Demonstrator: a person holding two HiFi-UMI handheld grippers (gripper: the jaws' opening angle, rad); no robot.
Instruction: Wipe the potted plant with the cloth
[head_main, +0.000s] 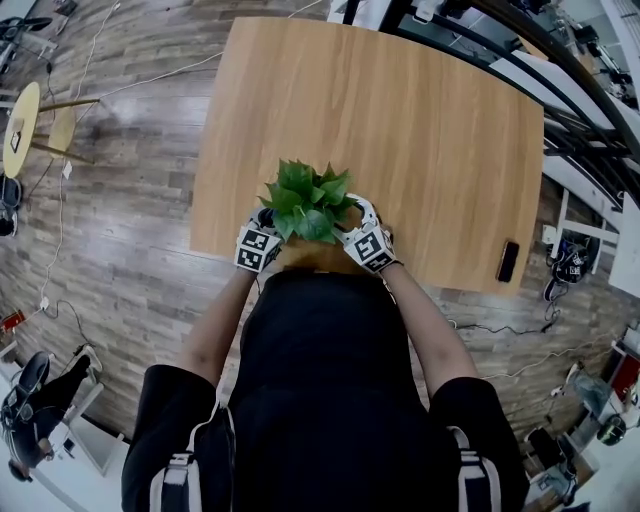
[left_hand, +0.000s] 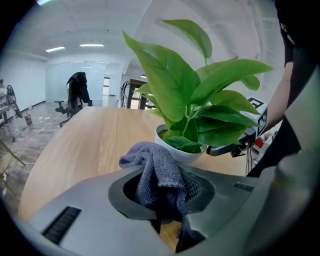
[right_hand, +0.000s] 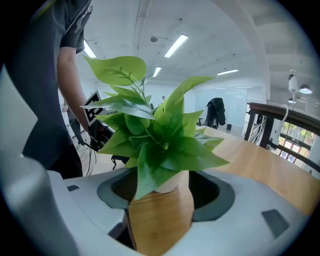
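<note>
- Down below the head camera there's a big wooden table (head_main: 400, 140) with a light top.
- At 6 o'clock of it stands the person (head_main: 330, 400) in a dark top, both arms reaching to the table's near edge.
- The potted plant (head_main: 305, 200) sits right at that near edge, upright, with big green leaves in a white pot (left_hand: 189, 156).
- Right claw (right_hand: 165, 195) is at roughly 4 o'clock of the plant. Its jaws are spread wide with the pot standing between them, and there's a gap on each side, so no squeeze.
- Left claw (left_hand: 164, 192) is at about 8 o'clock of the plant, clamped on the cloth (left_hand: 155, 170).
- That cloth is grey and bunched up, flopping over the jaws just beside the pot. Touching or not, can't tell.
- A small black phone (head_main: 508, 261) lies at 4 o'clock from the plant, near the table's right edge, well apart.
</note>
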